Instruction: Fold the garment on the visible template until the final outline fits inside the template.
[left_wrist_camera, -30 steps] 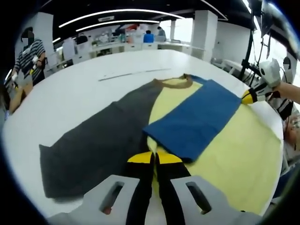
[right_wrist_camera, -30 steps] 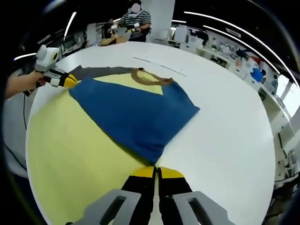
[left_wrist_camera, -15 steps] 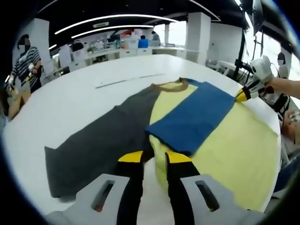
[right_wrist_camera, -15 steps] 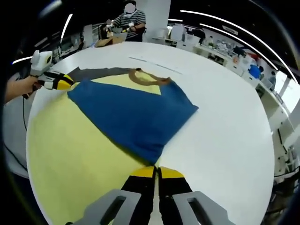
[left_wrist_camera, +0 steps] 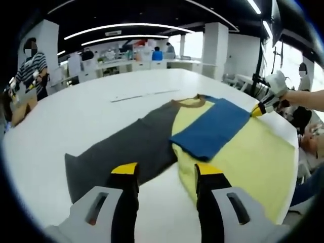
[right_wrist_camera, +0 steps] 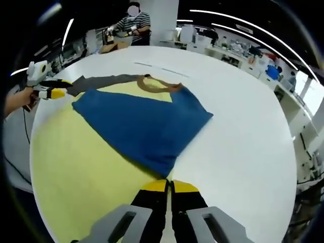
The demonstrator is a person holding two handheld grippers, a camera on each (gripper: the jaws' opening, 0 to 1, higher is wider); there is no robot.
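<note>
**Garment half-folded on template; right gripper pinching the blue edge**

The left gripper [left_wrist_camera: 166, 174] is hovering with its jaws spread apart, gripping nothing, just short of the garment's [left_wrist_camera: 210, 131] near edge. The right gripper [right_wrist_camera: 168, 185] is pressing its jaws together on the corner of the blue folded panel [right_wrist_camera: 144, 124]. The garment is lying on the yellow template [right_wrist_camera: 71, 162], with its grey half [left_wrist_camera: 124, 149] extending off the template onto the white table [right_wrist_camera: 243, 147].
</note>
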